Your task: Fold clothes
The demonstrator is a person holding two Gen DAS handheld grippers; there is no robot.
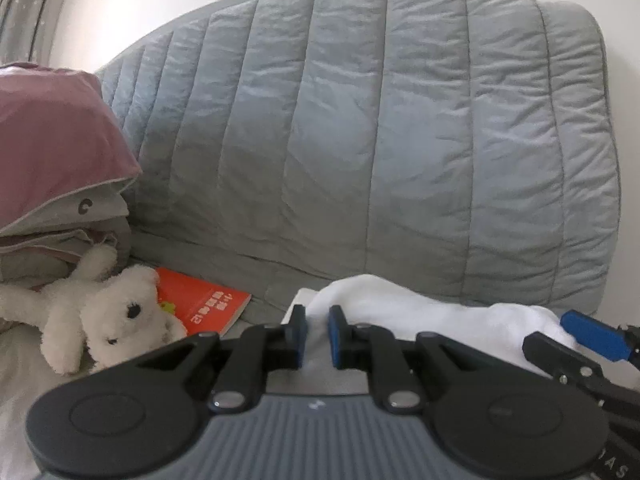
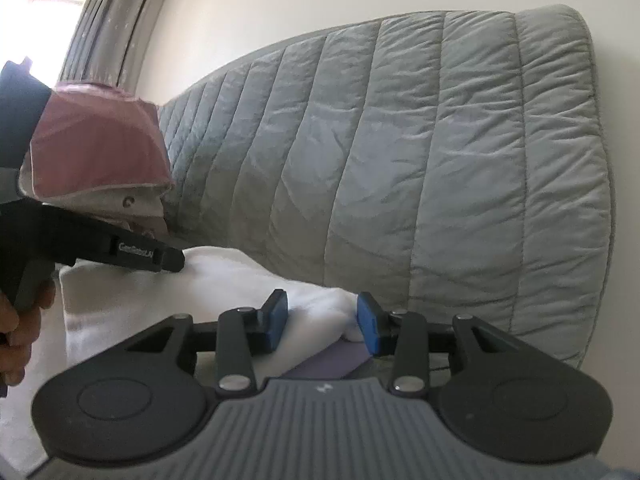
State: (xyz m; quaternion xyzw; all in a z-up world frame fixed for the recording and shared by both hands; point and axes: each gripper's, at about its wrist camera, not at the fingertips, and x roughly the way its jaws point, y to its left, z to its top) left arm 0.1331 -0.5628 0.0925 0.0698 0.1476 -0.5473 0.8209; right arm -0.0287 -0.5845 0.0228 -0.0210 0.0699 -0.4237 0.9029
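A white garment [image 1: 404, 308] lies bunched on the bed in front of the grey quilt. My left gripper [image 1: 317, 336] has its blue pads nearly together, and a raised fold of the garment is pinched in the narrow gap. In the right wrist view the left gripper [image 2: 168, 259] reaches in from the left onto the garment's [image 2: 224, 288] far edge. My right gripper [image 2: 322, 324] stands open; a lump of white cloth sits between its pads without being pressed. One of its blue pads [image 1: 592, 338] shows at the right of the left wrist view.
A big grey quilted duvet [image 1: 380, 140] is rolled against the wall behind. Pink and grey folded bedding [image 1: 56, 140], a white plush toy [image 1: 116, 316] and an orange book [image 1: 200, 300] lie at the left. A purple cloth [image 2: 328, 364] lies under the right gripper. A hand [image 2: 16, 320] holds the left gripper.
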